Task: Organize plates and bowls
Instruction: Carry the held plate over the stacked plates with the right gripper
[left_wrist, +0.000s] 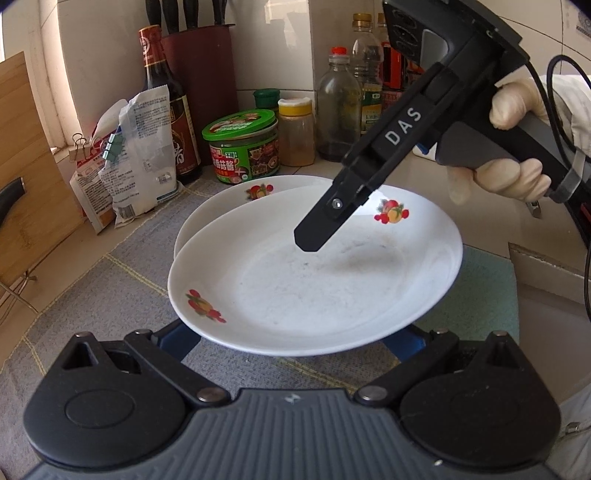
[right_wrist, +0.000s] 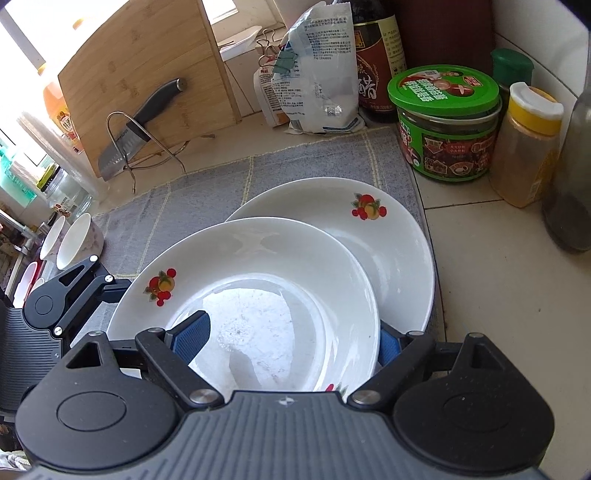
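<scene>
A white plate with fruit prints (left_wrist: 314, 273) is held tilted above a second like plate (left_wrist: 221, 206) that lies on the grey mat. My right gripper (left_wrist: 332, 218) is shut on the upper plate's far rim, one finger inside it; in the right wrist view the plate (right_wrist: 258, 288) sits between my blue fingers (right_wrist: 192, 336), over the lower plate (right_wrist: 369, 236). My left gripper (left_wrist: 291, 339) is open, its blue fingers spread under the plate's near rim; its body shows in the right wrist view (right_wrist: 70, 295). Two white bowls (right_wrist: 74, 240) stand at the mat's left.
Behind the plates stand a green-lidded jar (left_wrist: 242, 147), a yellow-capped spice jar (left_wrist: 295, 129), bottles (left_wrist: 338, 107), clipped bags (left_wrist: 136, 158) and a dark sauce bottle (left_wrist: 166, 99). A bamboo board with a knife on a wire rack (right_wrist: 147, 107) stands left.
</scene>
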